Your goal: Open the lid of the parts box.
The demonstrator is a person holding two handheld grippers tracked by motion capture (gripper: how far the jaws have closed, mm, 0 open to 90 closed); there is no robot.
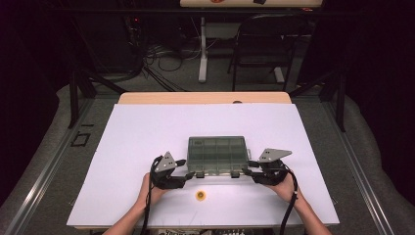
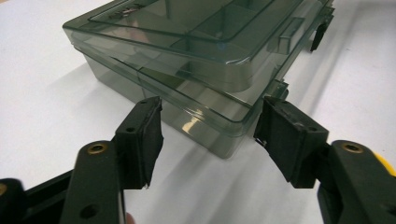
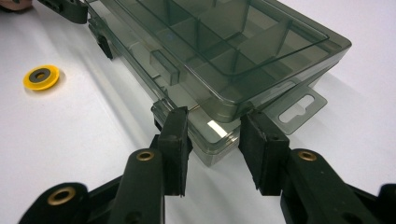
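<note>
A smoky see-through compartment box (image 1: 217, 154) lies with its lid down on the white sheet. My left gripper (image 1: 188, 171) is at its near left corner. In the left gripper view the gripper (image 2: 208, 126) is open, and the box's (image 2: 187, 56) corner sits between the pads with a gap on each side. My right gripper (image 1: 249, 169) is at the near right corner. In the right gripper view the gripper (image 3: 215, 126) has both pads against the box (image 3: 224, 51), one on its front wall and one on its end by the hang tab (image 3: 299, 109).
A small yellow disc (image 1: 200, 196) with a dark centre lies on the sheet just in front of the box, also seen as the disc (image 3: 41, 77) in the right gripper view. Two dark latches (image 1: 199, 174) hang on the box's front. A chair (image 1: 264, 44) stands beyond the table.
</note>
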